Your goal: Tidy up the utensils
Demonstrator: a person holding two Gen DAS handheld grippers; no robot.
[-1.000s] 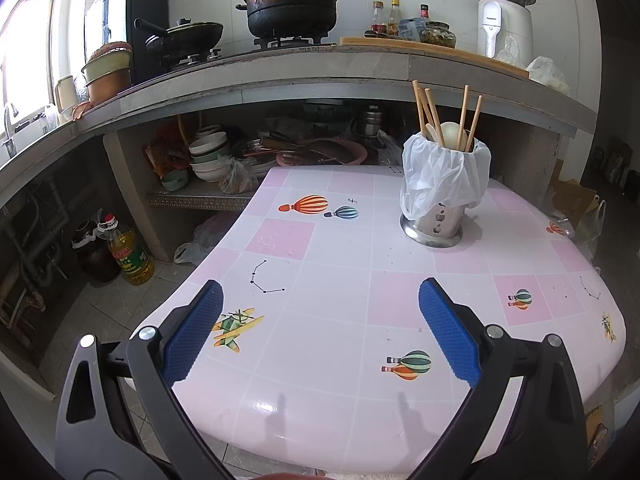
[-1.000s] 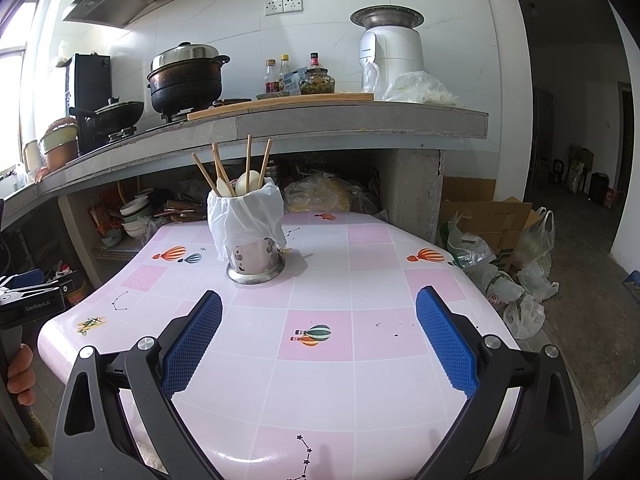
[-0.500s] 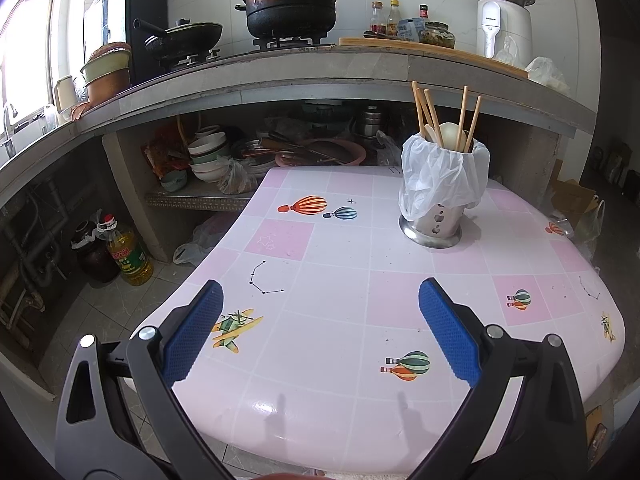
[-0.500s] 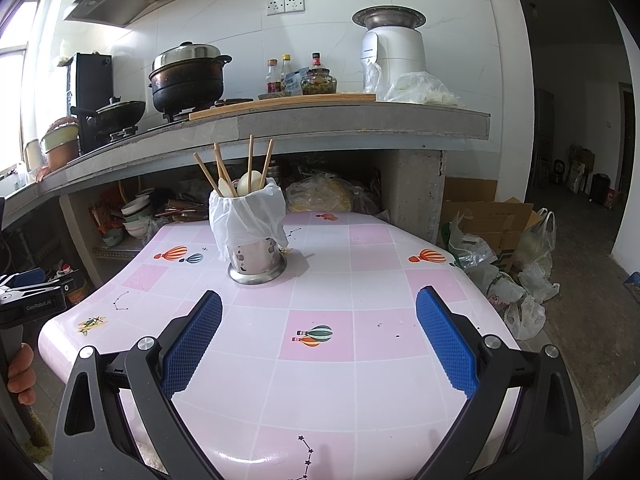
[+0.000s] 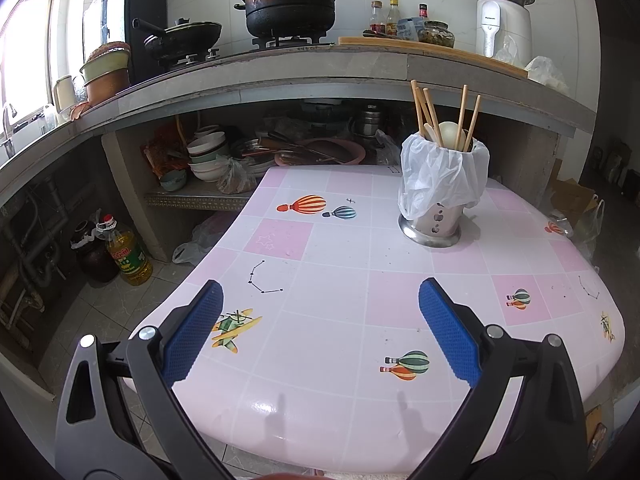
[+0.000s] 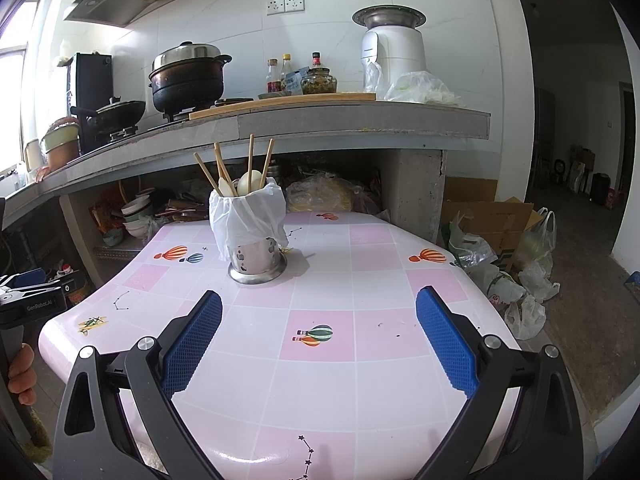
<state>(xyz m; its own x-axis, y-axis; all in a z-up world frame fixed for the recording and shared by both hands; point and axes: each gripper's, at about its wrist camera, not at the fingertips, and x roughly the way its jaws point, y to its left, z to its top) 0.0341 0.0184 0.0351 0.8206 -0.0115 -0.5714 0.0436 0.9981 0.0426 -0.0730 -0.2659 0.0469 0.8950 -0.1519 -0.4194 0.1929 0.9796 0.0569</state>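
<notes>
Both the left gripper (image 5: 320, 328) and right gripper (image 6: 320, 336) are held wide apart and empty above the table (image 6: 360, 248), short of the holder (image 6: 256, 256).

You have a dark lidded pot (image 5: 291, 2) and a wok (image 5: 182, 38) on the counter stove, sauce bottles (image 6: 294, 72) beside a white appliance (image 6: 394, 46), stacked bowls (image 5: 206, 156) beneath (shelf cluttered), an oil bottle (image 5: 128, 254) and cardboard box (image 6: 490, 220) on the floor.

I see a glossy pink-and-white checked table (image 5: 332, 300) carrying one perforated steel utensil holder (image 5: 436, 222) draped in white plastic.
</notes>
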